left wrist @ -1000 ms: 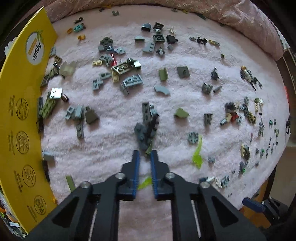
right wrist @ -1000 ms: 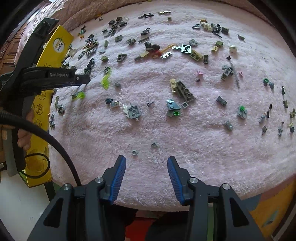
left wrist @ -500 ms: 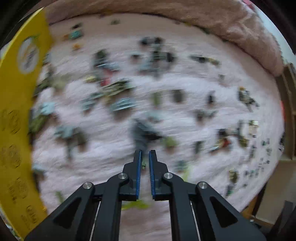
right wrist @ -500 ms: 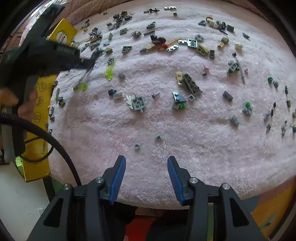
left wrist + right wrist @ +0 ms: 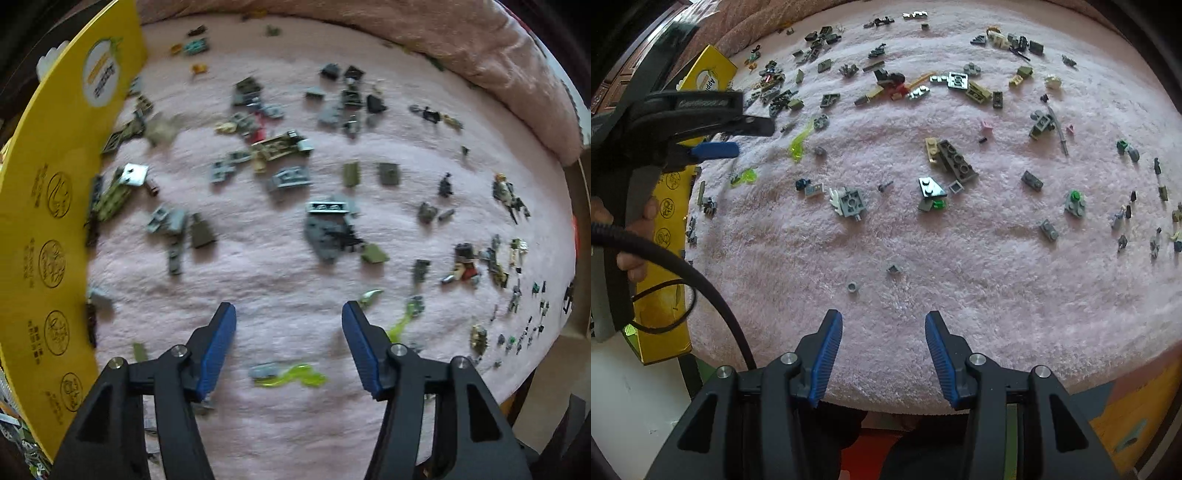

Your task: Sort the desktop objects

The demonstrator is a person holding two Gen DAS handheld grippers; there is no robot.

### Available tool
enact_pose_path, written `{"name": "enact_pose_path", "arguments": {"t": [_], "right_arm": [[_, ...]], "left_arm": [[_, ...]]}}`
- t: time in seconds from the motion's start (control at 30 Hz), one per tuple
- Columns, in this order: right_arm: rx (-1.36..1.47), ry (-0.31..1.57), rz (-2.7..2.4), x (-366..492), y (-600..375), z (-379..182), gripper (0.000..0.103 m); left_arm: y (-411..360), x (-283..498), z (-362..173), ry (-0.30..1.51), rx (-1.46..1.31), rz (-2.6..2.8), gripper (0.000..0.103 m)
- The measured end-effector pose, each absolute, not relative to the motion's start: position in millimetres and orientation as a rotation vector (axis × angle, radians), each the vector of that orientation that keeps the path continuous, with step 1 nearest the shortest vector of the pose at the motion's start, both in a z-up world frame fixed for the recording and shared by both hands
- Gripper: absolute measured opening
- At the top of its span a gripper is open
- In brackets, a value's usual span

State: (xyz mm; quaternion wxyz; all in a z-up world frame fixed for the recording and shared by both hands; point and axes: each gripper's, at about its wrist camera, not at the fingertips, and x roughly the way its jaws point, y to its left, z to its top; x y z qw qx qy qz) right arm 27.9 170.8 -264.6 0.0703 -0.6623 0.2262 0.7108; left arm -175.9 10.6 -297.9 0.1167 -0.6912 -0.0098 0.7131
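Left wrist view is showing a fluffy pink blanket [image 5: 280, 280] covering the work surface, a yellow box [image 5: 48, 206] standing along its left edge. My left gripper [image 5: 288, 314] is hanging over the pile with its jaws spread wide — they have just been opening, and nothing sits between them. A translucent green piece [image 5: 291, 376] is lying on the blanket just below the blue pads. My right gripper [image 5: 882, 326] is also gaping, pinching nothing, above bare pile near the front edge. Toy bricks [image 5: 955, 157] are lying scattered everywhere — too many and too blurred to count; two grippers, one box.
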Motion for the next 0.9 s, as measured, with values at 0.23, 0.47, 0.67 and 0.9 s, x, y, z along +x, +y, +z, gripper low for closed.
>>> {"name": "enact_pose_path", "arguments": {"t": [0.23,0.47,0.67,0.9], "right_arm": [[-2.016,0.685,2.124,36,171,-269,0.048],[-2.014,0.685,2.12,31,169,-273,0.048],[-2.025,0.701,2.106,32,171,-278,0.048],[-2.025,0.685,2.113,28,169,-278,0.048]], "left_arm": [[38,-170,-302,-0.075,-1.988,1.995,0.061],[38,-168,-307,-0.178,-2.034,2.115,0.045],[28,-164,-306,-0.134,-2.019,2.145,0.019],[19,-161,-304,-0.135,-2.001,2.147,0.008]]}}
